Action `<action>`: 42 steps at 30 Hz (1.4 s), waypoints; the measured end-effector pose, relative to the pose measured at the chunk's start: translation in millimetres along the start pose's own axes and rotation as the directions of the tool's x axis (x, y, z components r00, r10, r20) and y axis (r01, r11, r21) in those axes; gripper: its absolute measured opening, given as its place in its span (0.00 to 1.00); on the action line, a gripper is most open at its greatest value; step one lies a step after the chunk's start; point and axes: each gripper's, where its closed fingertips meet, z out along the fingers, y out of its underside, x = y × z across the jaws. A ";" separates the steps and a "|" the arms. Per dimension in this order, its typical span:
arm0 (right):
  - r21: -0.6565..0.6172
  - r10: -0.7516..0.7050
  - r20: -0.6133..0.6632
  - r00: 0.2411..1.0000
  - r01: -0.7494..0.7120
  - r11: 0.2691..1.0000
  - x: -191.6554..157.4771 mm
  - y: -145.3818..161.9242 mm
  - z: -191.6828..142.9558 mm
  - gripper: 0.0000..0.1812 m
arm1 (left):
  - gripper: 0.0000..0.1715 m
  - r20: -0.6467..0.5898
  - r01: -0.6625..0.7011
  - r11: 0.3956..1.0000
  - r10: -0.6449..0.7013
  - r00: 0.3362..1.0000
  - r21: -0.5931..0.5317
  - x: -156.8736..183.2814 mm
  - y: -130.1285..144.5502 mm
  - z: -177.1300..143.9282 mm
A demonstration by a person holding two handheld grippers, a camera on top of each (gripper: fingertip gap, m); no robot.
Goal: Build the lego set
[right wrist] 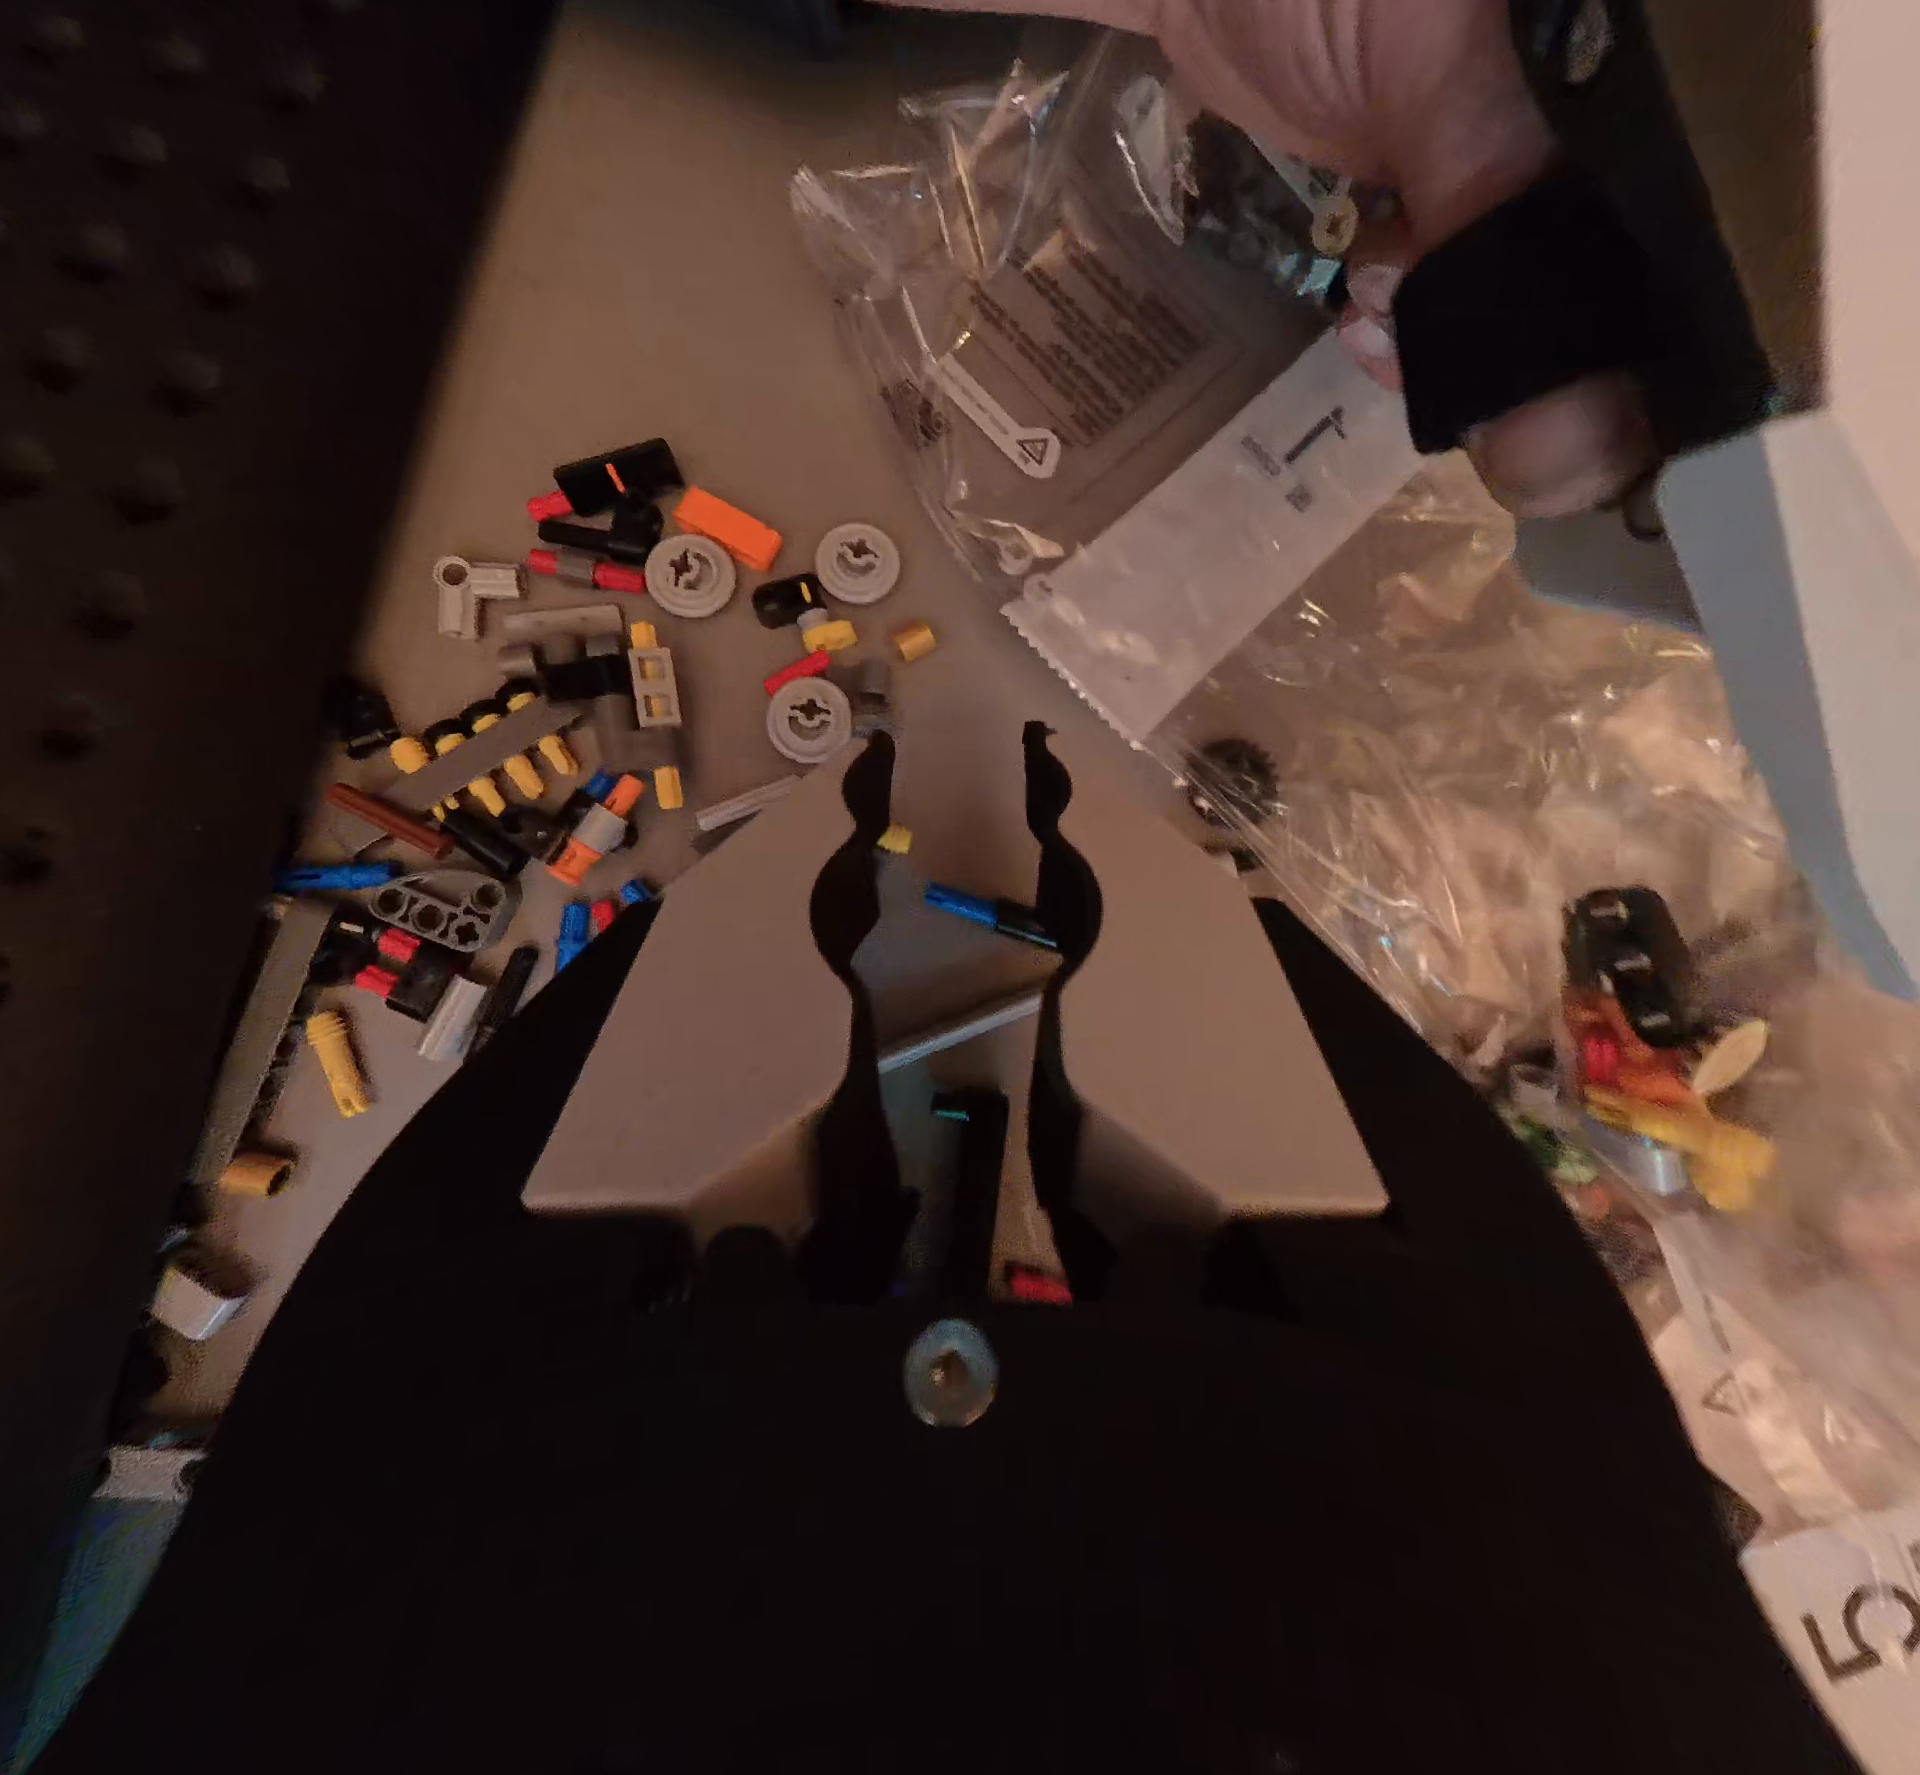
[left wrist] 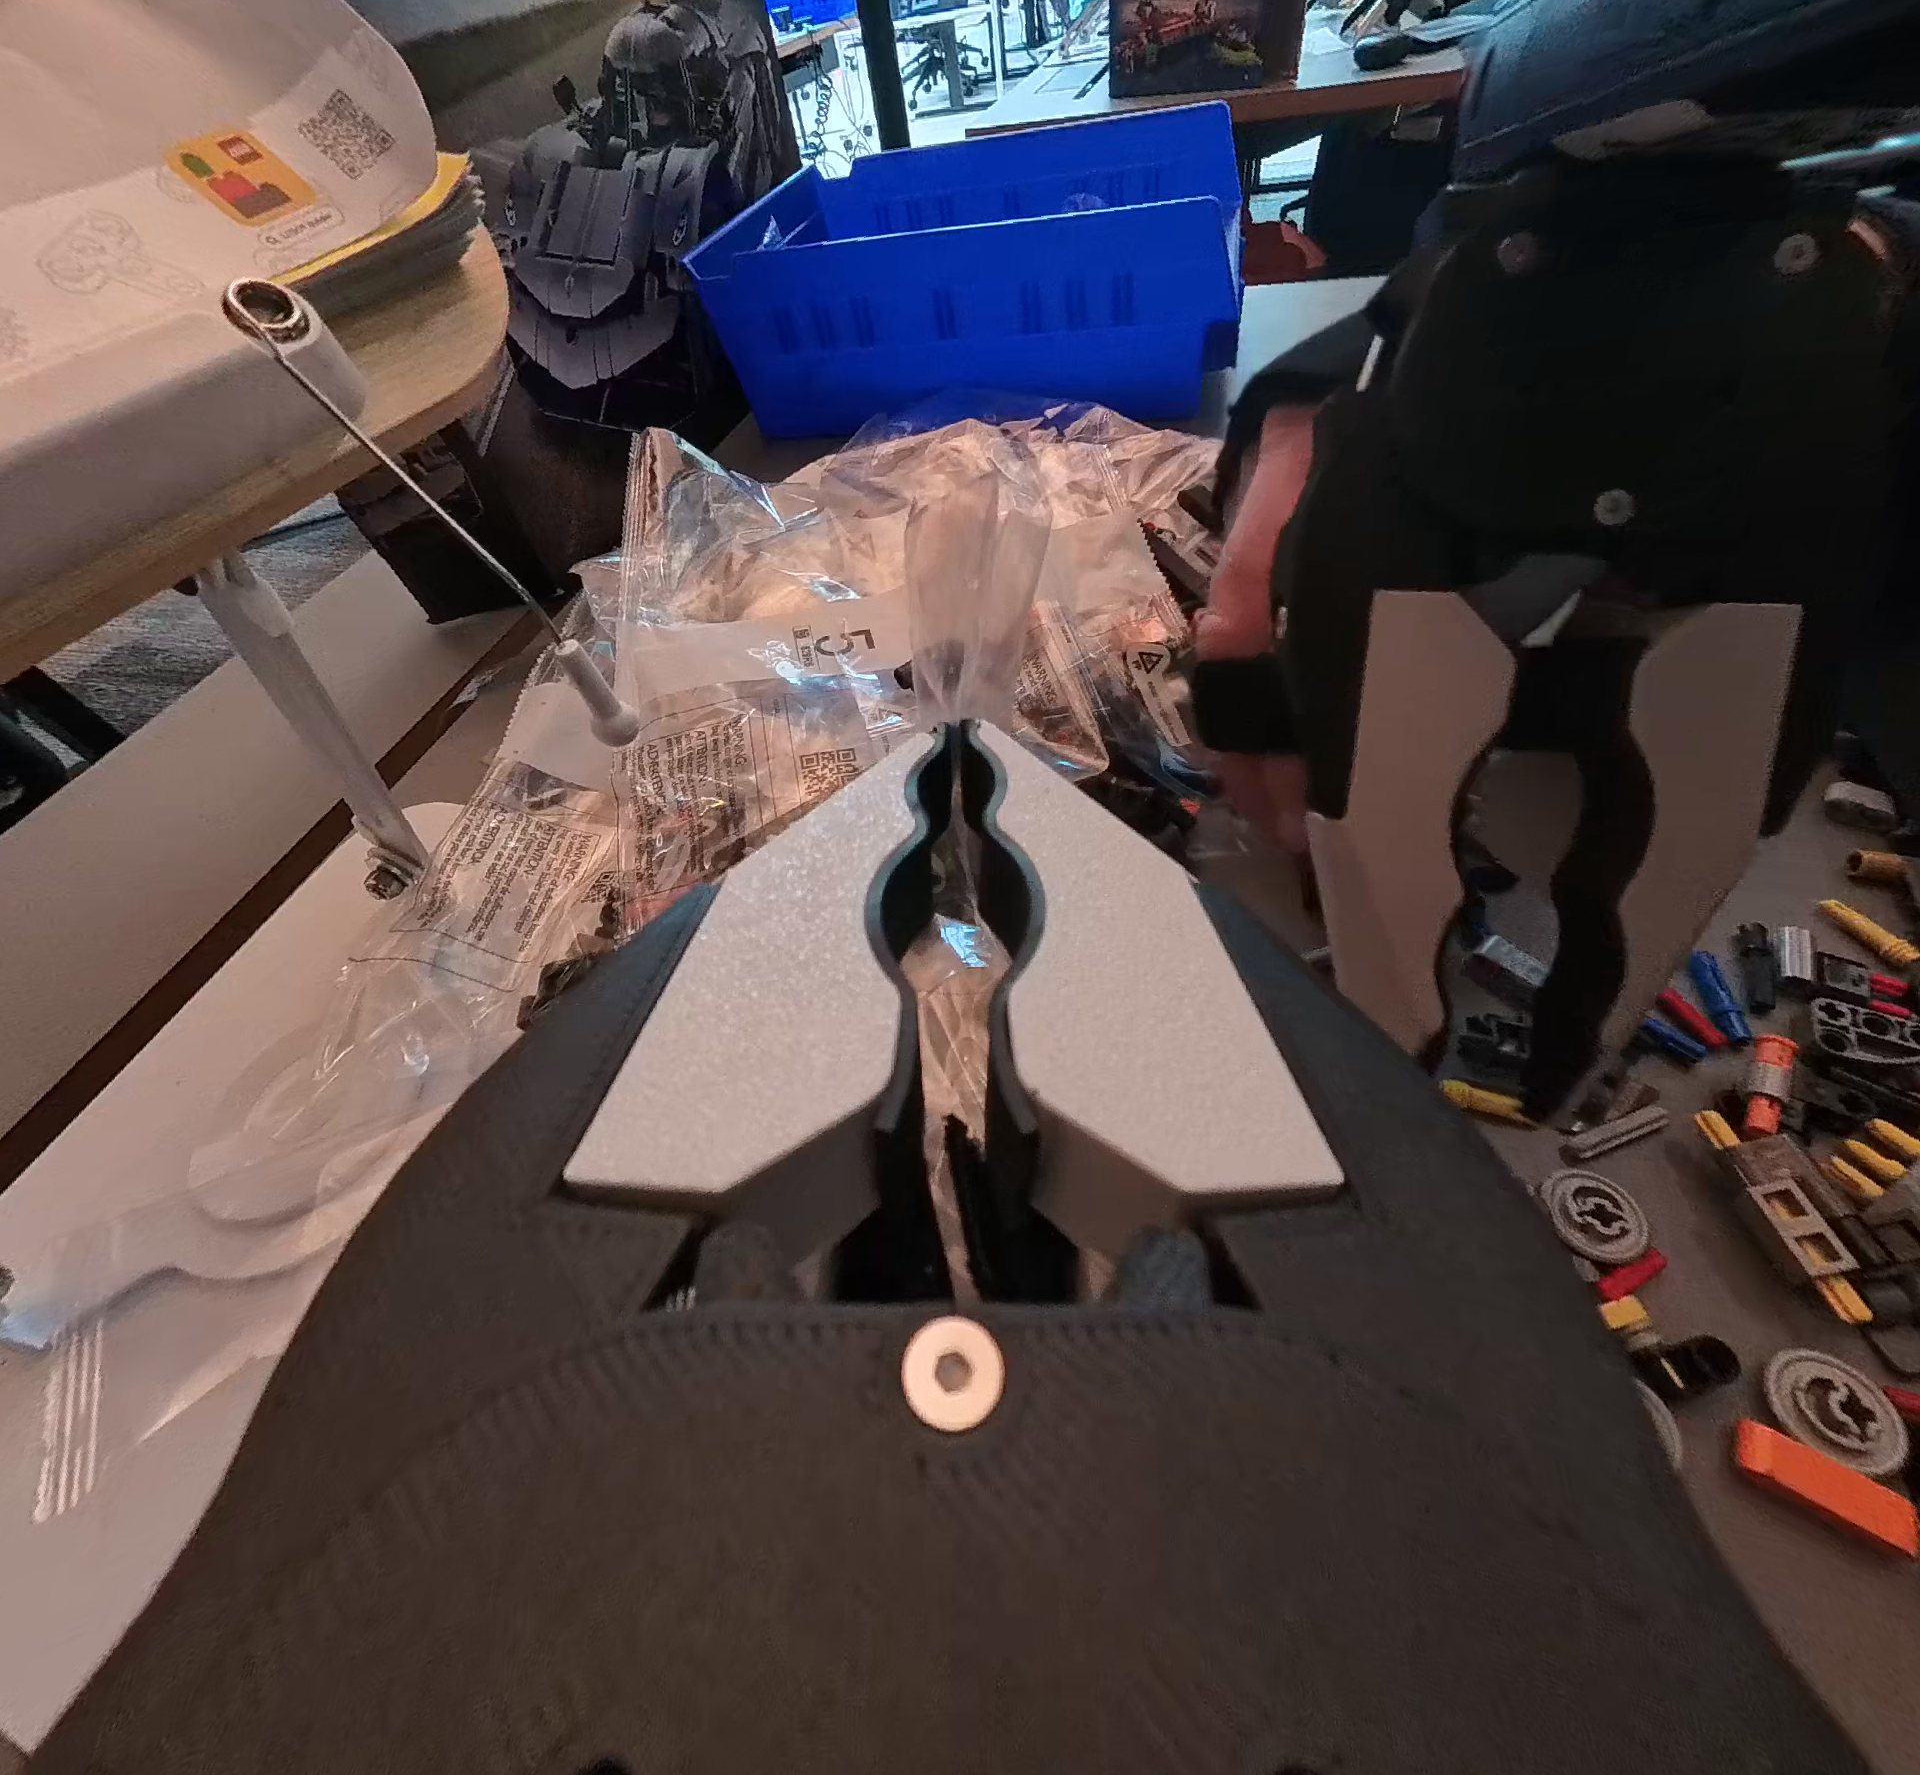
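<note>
My left gripper (left wrist: 958, 733) is shut on a clear plastic bag (left wrist: 975, 551); the film runs between the jaws and stands up past the tips. My right gripper (right wrist: 958, 746) is open and empty, pointing down at the table just right of a scatter of loose Technic pieces (right wrist: 623, 686). It also shows in the left wrist view (left wrist: 1496, 1071), held in a hand above those pieces (left wrist: 1808, 1154). In the right wrist view a hand (right wrist: 1299, 11) holds the left gripper's handle over a clear bag with a white strip (right wrist: 1195, 530).
A pile of clear parts bags (left wrist: 790, 603) lies ahead, with blue bins (left wrist: 987, 291) and the set's box (left wrist: 540, 63) behind. An instruction booklet (left wrist: 156, 115) rests on a stand at left. A black studded plate (right wrist: 156, 375) borders the pieces. More bags (right wrist: 1621, 1050) lie right. One gripper's finger ends stand about 12 cm off the other's. The black studded plate (right wrist: 156, 375) is about 15 cm from my right fingertips.
</note>
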 end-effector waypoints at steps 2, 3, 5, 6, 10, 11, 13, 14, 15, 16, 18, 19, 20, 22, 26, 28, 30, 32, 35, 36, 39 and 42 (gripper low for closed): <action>-0.009 -0.014 0.011 1.000 0.014 1.000 -4.2 -1.9 4.9 0.12 | 0.00 0.000 0.000 1.000 0.000 1.000 -0.001 -0.1 0.2 0.0; -0.011 -0.019 0.020 1.000 0.019 1.000 -6.8 -2.9 7.1 0.11 | 0.00 0.000 0.000 1.000 0.000 1.000 -0.002 -0.1 0.4 0.0; -0.020 -0.028 0.027 0.999 0.029 0.999 -9.5 -3.4 10.7 0.11 | 0.00 0.000 0.000 1.000 0.000 1.000 -0.004 0.0 0.7 0.2; -0.026 -0.030 0.032 0.999 0.030 0.999 -10.8 -2.8 11.8 0.11 | 0.00 0.000 0.000 1.000 0.000 1.000 -0.005 0.0 0.9 0.3; -0.026 -0.027 0.038 0.999 0.028 0.999 -11.5 -2.5 11.6 0.11 | 0.00 0.000 0.000 1.000 0.000 1.000 -0.008 0.0 1.5 0.6; -0.027 -0.026 0.040 0.999 0.027 0.999 -11.9 -2.2 11.2 0.11 | 0.00 0.000 0.000 1.000 0.000 1.000 -0.009 0.1 1.7 0.7; -0.040 -0.026 0.042 0.999 0.028 0.999 -12.1 0.7 11.1 0.10 | 0.00 -0.001 0.000 1.000 0.000 1.000 -0.009 0.2 1.7 0.9; -0.048 -0.025 0.041 0.999 0.027 0.998 -11.8 2.8 11.0 0.10 | 0.00 -0.001 0.000 1.000 0.000 1.000 -0.010 0.1 1.9 0.8; -0.054 -0.022 0.044 0.999 0.024 0.998 -12.0 4.6 11.0 0.10 | 0.00 0.000 -0.001 1.000 0.001 1.000 -0.011 0.0 1.9 0.8; -0.058 -0.019 0.049 0.999 0.022 0.998 -12.4 6.1 10.8 0.10 | 0.00 0.000 -0.001 1.000 0.001 1.000 -0.011 0.1 2.1 0.8; -0.070 -0.014 0.055 0.998 0.018 0.997 -12.9 9.4 11.0 0.10 | 0.00 -0.001 -0.001 1.000 0.001 1.000 -0.012 0.2 2.1 1.0; -0.078 -0.013 0.058 0.998 0.017 0.997 -13.1 11.2 11.2 0.10 | 0.00 -0.001 -0.001 1.000 0.001 1.000 -0.013 0.2 2.1 1.0; -0.083 -0.011 0.062 0.998 0.016 0.996 -13.9 12.5 11.4 0.10 | 0.00 0.000 -0.001 1.000 0.001 1.000 -0.013 0.2 2.1 1.0; -0.088 -0.008 0.073 0.997 0.014 0.996 -15.7 13.7 12.0 0.10 | 0.00 0.000 0.000 1.000 0.000 1.000 -0.013 0.2 2.2 0.9; -0.113 -0.001 0.084 0.996 0.010 0.994 -17.5 19.0 12.8 0.10 | 0.00 0.000 0.000 1.000 0.000 1.000 -0.014 0.4 2.2 1.1; -0.129 0.004 0.084 0.996 0.007 0.992 -17.1 22.4 14.2 0.10 | 0.00 -0.001 -0.001 1.000 0.001 1.000 -0.016 0.5 2.6 1.3; -0.128 0.009 0.090 0.996 0.003 0.992 -18.0 22.3 14.1 0.10 | 0.00 -0.001 -0.002 1.000 0.002 1.000 -0.019 0.6 3.2 1.6; -0.129 0.008 0.090 0.996 0.003 0.992 -18.0 22.4 14.2 0.10 | 0.00 -0.001 -0.003 1.000 0.003 1.000 -0.023 0.8 3.9 2.0; -0.130 0.010 0.089 0.996 0.002 0.992 -17.8 22.6 14.0 0.10 | 0.00 0.000 -0.004 1.000 0.004 1.000 -0.027 0.9 4.7 2.4; -0.130 0.010 0.088 0.996 0.002 0.991 -17.4 22.9 13.9 0.09 | 0.00 -0.001 -0.005 1.000 0.005 1.000 -0.028 1.0 5.0 2.5; -0.130 0.009 0.085 0.996 0.002 0.992 -16.7 23.4 13.8 0.07 | 0.00 -0.001 -0.006 1.000 0.006 1.000 -0.030 1.2 5.3 2.8; -0.133 0.012 0.072 0.997 -0.002 0.991 -14.2 24.5 13.4 0.07 | 0.00 0.000 -0.006 1.000 0.006 1.000 -0.030 1.0 5.3 2.7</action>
